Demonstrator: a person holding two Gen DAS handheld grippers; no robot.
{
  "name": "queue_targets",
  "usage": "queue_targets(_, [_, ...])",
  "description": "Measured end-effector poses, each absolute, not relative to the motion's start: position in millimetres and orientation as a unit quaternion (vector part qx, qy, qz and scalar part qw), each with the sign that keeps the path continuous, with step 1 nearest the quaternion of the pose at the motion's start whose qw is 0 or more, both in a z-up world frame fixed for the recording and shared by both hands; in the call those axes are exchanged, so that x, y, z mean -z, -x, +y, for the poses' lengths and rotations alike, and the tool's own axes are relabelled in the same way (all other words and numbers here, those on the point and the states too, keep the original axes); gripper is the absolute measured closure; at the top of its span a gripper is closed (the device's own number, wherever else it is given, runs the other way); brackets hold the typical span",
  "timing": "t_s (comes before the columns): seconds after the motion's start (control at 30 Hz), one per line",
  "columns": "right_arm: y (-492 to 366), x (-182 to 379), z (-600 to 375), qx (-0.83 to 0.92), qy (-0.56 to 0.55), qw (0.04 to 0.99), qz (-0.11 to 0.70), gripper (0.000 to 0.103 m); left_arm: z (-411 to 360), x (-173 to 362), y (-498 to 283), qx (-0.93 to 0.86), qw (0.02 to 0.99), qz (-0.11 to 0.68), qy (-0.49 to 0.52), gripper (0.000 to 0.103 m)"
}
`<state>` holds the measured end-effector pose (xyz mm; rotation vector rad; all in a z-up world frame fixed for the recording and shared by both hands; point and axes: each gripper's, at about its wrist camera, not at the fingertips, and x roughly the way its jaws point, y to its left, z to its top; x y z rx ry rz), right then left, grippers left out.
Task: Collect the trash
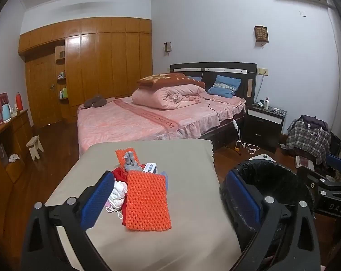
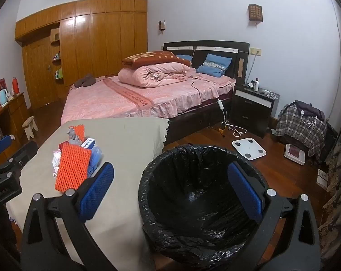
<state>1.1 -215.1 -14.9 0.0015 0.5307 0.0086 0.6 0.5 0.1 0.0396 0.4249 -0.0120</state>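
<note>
A heap of trash lies on the beige-covered table (image 1: 181,237): a large orange foam net (image 1: 146,199), a second orange net (image 1: 126,155) behind it, grey scraps (image 1: 131,163), a small white box (image 1: 150,167), a white wad (image 1: 119,194) and red cloth. My left gripper (image 1: 170,197) is open, held above the near part of the table, its left pad beside the white wad, with nothing between its fingers. A bin lined with a black bag (image 2: 199,194) stands on the floor right of the table. My right gripper (image 2: 170,194) is open over the bin's rim, holding nothing.
A bed (image 2: 136,97) with pink covers stands beyond the table, a dark nightstand (image 2: 251,110) to its right. A white scale (image 2: 249,148) and cables lie on the wooden floor. A chair draped in plaid cloth (image 2: 301,124) is at right; a wooden dresser (image 1: 5,149) and stool (image 1: 35,146) at left.
</note>
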Motion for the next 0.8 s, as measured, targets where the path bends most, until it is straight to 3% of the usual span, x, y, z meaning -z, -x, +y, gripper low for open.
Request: queue_targets(0.8, [-2.0, 17.0, -212.7, -0.004, -0.002, 0.964, 0.266, 0.005, 7.5, 0.2, -3.5, 0.006, 0.977, 0.213, -0.018, 0.006])
